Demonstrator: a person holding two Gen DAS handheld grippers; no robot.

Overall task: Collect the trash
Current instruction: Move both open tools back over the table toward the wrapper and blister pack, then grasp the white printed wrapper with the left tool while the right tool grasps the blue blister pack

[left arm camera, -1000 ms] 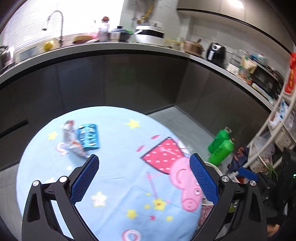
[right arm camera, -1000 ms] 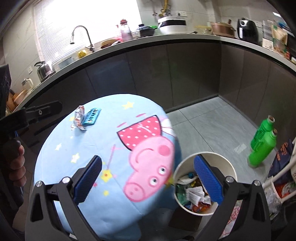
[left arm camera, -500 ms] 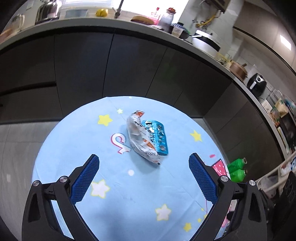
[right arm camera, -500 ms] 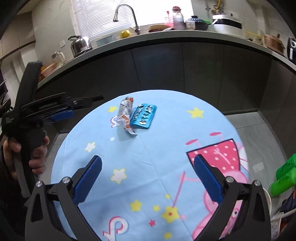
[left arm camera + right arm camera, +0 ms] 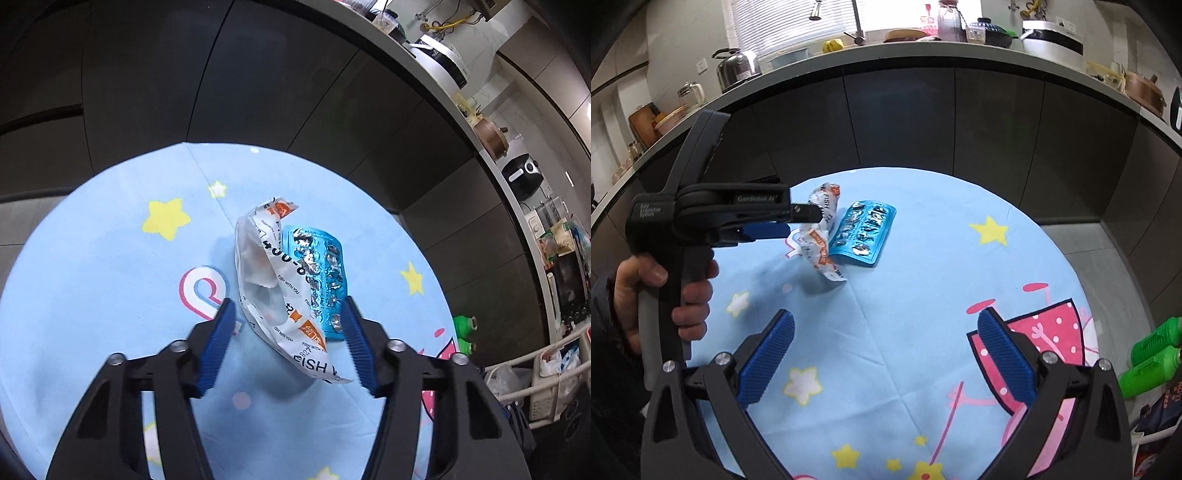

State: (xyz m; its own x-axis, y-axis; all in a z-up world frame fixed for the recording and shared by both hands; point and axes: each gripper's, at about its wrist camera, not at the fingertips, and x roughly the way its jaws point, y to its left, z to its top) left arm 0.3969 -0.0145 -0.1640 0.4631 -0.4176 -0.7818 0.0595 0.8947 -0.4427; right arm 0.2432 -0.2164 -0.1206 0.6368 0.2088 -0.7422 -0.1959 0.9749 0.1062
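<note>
Left gripper is straddling the near end of the crumpled white wrapper on the bench; jaws have just been closing, now half-narrowed, pads not yet pressing it. A blue blister pack is lying against the wrapper's right side. Right gripper is hanging wide open and empty, with both items well ahead of it.

Crumpled white wrapper overlaps blue blister pack on tablecloth.
</note>
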